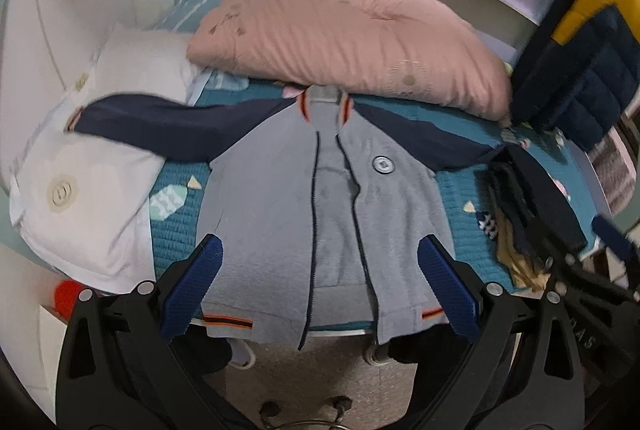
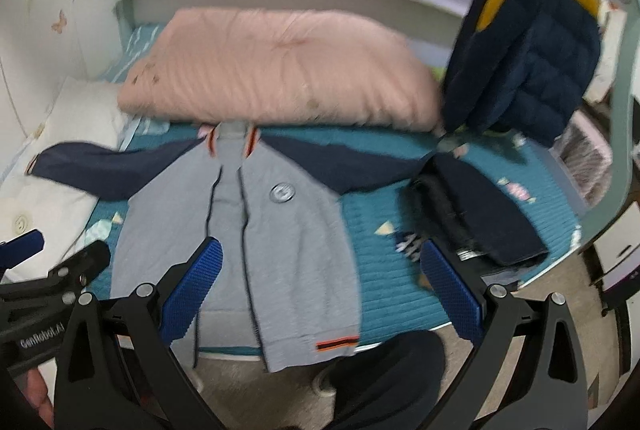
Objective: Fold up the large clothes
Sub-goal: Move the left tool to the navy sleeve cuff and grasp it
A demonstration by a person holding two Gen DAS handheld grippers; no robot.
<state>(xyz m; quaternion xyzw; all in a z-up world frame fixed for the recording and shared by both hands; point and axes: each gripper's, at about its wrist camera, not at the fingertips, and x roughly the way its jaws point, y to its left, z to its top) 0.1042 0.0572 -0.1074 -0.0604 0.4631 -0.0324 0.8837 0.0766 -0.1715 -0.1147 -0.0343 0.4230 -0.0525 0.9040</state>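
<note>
A grey zip jacket [image 1: 280, 197] [image 2: 288, 242] with navy sleeves lies face up and unzipped on the teal bed cover, collar toward the far side, hem hanging over the near bed edge. Its left sleeve [image 1: 148, 125] stretches out onto a white pillow; its right sleeve [image 2: 372, 165] runs toward a dark pile. My left gripper [image 1: 320, 250] hovers open above the jacket's lower half, holding nothing. My right gripper [image 2: 322, 254] is also open and empty, over the jacket's right front panel. The left gripper's body [image 2: 48, 278] shows at the left edge of the right wrist view.
A folded pink quilt [image 1: 344, 37] lies across the bed behind the collar. A white pillow [image 1: 92, 197] sits at the left. Dark folded clothes [image 2: 472, 213] rest at the right, and a navy and yellow puffer jacket [image 2: 536, 41] hangs beyond. Shelves line the back wall.
</note>
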